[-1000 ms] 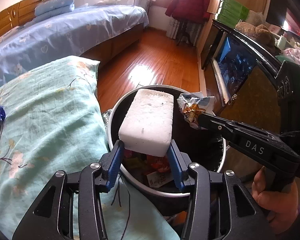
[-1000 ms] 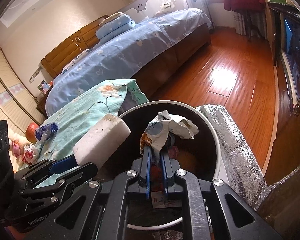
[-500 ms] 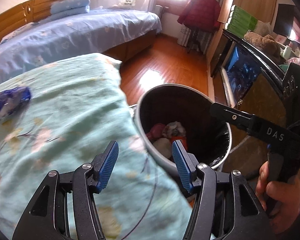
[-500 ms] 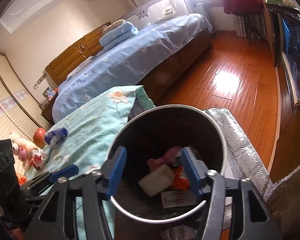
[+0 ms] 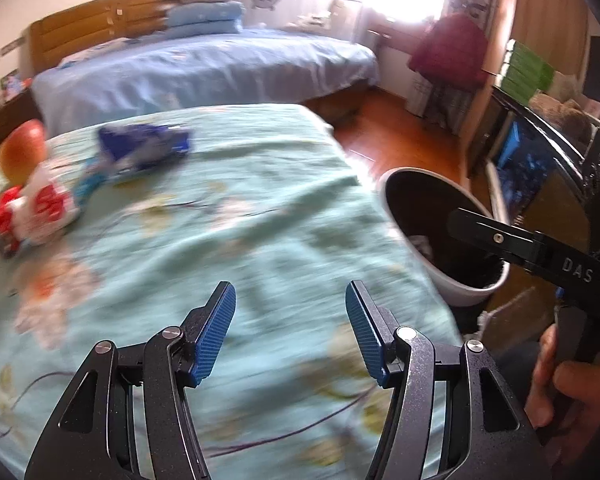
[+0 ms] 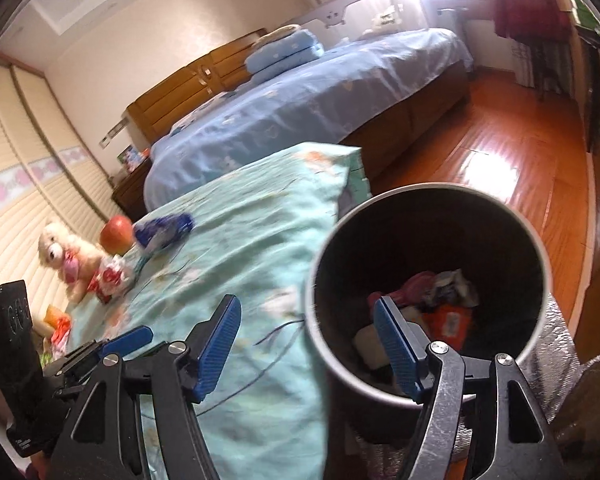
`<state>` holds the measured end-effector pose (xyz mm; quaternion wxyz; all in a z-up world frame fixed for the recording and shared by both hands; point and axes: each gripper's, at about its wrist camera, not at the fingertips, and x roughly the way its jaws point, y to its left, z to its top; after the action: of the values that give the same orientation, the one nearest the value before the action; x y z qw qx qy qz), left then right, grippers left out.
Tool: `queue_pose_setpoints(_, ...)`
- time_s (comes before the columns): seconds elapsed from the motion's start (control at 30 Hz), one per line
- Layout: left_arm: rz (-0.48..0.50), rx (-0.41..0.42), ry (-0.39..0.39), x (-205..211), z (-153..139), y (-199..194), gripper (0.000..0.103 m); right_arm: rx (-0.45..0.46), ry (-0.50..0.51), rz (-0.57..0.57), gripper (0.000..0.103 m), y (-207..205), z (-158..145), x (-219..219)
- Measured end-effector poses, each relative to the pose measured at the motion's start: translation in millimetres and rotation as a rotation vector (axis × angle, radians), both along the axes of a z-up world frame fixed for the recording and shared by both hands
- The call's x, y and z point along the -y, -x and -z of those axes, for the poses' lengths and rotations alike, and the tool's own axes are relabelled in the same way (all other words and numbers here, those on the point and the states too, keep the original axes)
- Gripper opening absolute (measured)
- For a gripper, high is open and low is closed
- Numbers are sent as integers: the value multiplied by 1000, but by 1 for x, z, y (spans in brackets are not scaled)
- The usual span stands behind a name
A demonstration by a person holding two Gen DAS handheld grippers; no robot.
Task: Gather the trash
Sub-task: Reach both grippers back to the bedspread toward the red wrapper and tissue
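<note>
My left gripper (image 5: pixel 290 330) is open and empty above the turquoise floral cover (image 5: pixel 228 240). A blue wrapper (image 5: pixel 144 148) and a red and white wrapper (image 5: pixel 32 208) lie on the cover at the far left. The white trash bin (image 5: pixel 440 276) with a black liner stands at the right of the cover. My right gripper (image 6: pixel 306 344) is open and empty at the bin's near left rim (image 6: pixel 316 320). In the bin lie a white foam block (image 6: pixel 370 338) and several wrappers (image 6: pixel 444 300). The blue wrapper (image 6: pixel 162 230) and the red and white wrapper (image 6: pixel 110 280) also show in the right wrist view.
An apple (image 5: pixel 20 152) and a white plush dog (image 6: pixel 66 252) sit by the wrappers. A blue bed (image 5: pixel 204 68) stands behind. Wooden floor (image 6: pixel 512 160) lies beyond the bin. A dark TV cabinet (image 5: pixel 540 168) runs along the right. Silver foil mat (image 6: pixel 556 352) lies beside the bin.
Both grippers opened and dropped the foam block and the crumpled wrapper into the bin. Both have since swung left, toward the cover and the wrappers lying on it.
</note>
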<state>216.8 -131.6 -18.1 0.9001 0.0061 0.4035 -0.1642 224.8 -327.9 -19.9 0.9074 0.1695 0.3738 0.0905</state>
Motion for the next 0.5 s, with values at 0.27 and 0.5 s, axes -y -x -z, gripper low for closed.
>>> queue_pose_setpoints(0.27, -133, -2, 23, -66, 5, 5, 58, -6, 11, -88, 71, 1, 4, -48)
queue_pose_setpoints(0.5, -216, -4, 20, -112, 10, 10, 58, -17, 12, -147, 71, -3, 7, -83)
